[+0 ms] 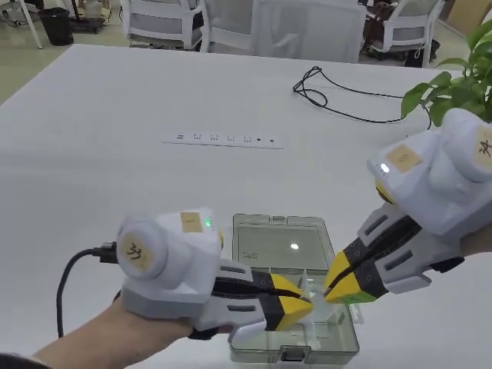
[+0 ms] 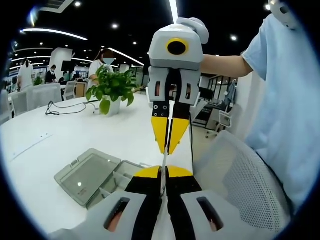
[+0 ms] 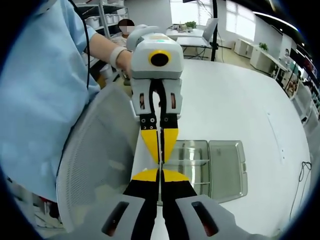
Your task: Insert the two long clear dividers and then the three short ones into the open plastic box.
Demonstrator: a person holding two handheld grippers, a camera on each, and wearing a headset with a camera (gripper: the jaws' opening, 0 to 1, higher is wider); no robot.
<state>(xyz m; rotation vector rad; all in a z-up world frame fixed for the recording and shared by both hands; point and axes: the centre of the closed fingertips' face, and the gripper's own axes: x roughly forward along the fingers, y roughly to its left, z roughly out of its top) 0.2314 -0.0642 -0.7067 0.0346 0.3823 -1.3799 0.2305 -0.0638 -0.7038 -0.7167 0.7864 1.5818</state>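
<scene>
The open clear plastic box (image 1: 347, 347) lies at the near table edge, its lid (image 1: 280, 242) flat behind it. Just above it, a thin clear divider (image 1: 315, 291) hangs between both grippers. My left gripper (image 1: 297, 304) is shut on one end and my right gripper (image 1: 338, 290) is shut on the other, tips facing each other. In the left gripper view the divider (image 2: 164, 161) runs edge-on from my left gripper (image 2: 162, 172) up to the right gripper (image 2: 170, 147), with the box (image 2: 120, 176) lower left. In the right gripper view the right gripper (image 3: 160, 175) meets the left gripper (image 3: 160, 156) beside the box (image 3: 192, 167).
A white power strip (image 1: 223, 139) lies mid-table and a black cable (image 1: 330, 96) curls beyond it. A potted plant (image 1: 453, 88) stands at the right edge. White chairs (image 1: 231, 23) line the far side. A mesh chair (image 2: 240, 185) sits by the near edge.
</scene>
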